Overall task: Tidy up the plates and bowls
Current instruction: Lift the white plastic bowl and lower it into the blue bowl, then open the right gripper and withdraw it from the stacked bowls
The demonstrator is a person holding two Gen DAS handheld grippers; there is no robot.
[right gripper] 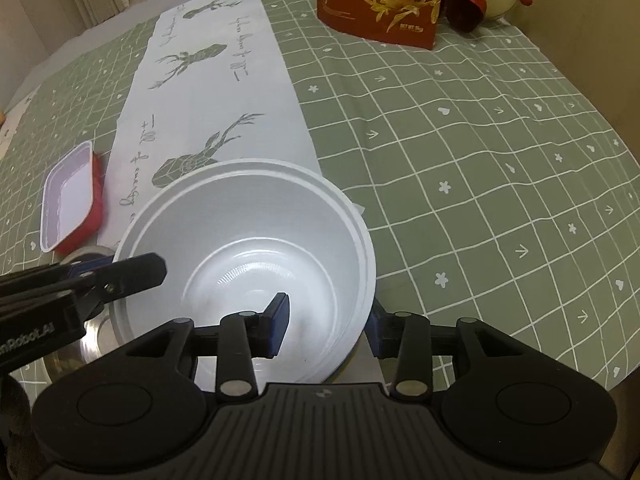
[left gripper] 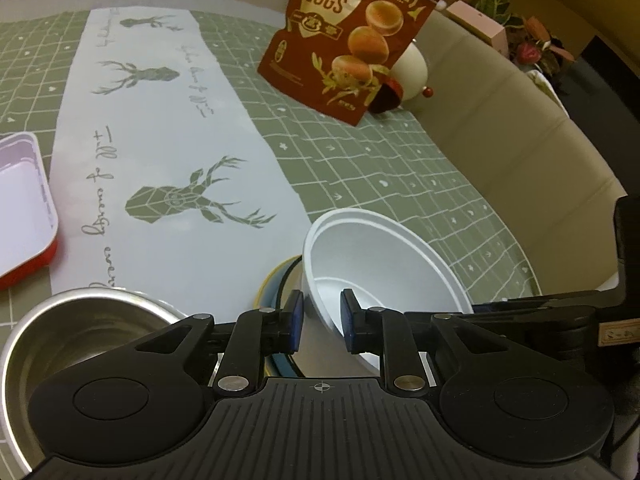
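A white plastic bowl point(left gripper: 380, 256) point(right gripper: 248, 216) hangs tilted over a blue plate with a yellow rim point(left gripper: 276, 280). My left gripper point(left gripper: 322, 320) is shut on the bowl's near wall, one pad inside and one outside. In the right wrist view the left gripper point(right gripper: 136, 276) reaches over the bowl's left rim. My right gripper point(right gripper: 330, 324) straddles the bowl's right wall, and its inner finger point(right gripper: 280, 320) stands clear of the wall, so it is open. A steel bowl point(left gripper: 80, 340) point(right gripper: 96, 340) sits just left of the white bowl.
A red tray with a white inside point(left gripper: 20, 208) point(right gripper: 72, 200) lies at the left on the green checked tablecloth point(right gripper: 480, 160). A brown quail-egg bag point(left gripper: 348, 40) point(right gripper: 380, 0) stands at the far side, with a white round ornament point(left gripper: 412, 68) behind it. A beige sofa point(left gripper: 520, 140) borders the table.
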